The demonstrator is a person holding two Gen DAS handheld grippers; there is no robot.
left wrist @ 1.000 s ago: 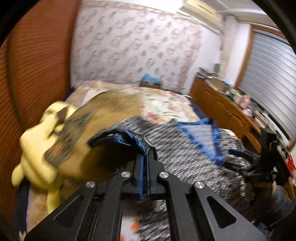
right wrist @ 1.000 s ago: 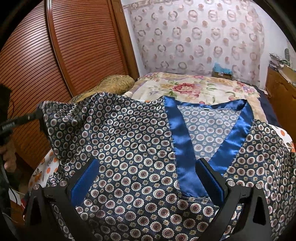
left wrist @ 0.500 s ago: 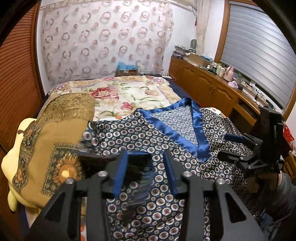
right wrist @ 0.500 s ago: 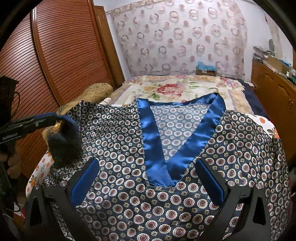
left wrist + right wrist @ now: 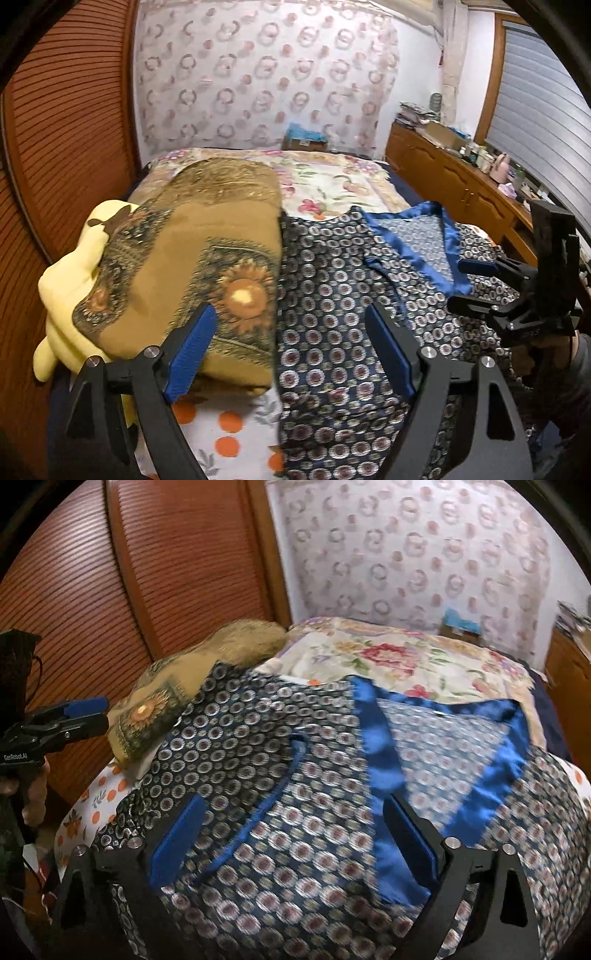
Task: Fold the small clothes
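A navy top [image 5: 332, 317] printed with small rings, with a shiny blue V-neck band [image 5: 436, 243], lies spread on the bed; it also fills the right wrist view [image 5: 295, 812]. One side panel is folded inward, its blue-edged hem [image 5: 266, 805] crossing the front. My left gripper [image 5: 291, 347] is open and empty above the top's left edge. My right gripper [image 5: 291, 834] is open and empty above the top's front, and shows in the left wrist view [image 5: 491, 288].
A folded brown sunflower blanket [image 5: 207, 251] on a yellow pillow [image 5: 70, 284] lies left of the top. A floral quilt [image 5: 332, 177] lies behind. A slatted wooden wardrobe [image 5: 166, 565] stands left, and a wooden counter [image 5: 458, 184] with clutter right.
My left gripper let go of the top's side, opened and drew back to the left. The released panel now lies folded over the front. The right gripper stayed open.
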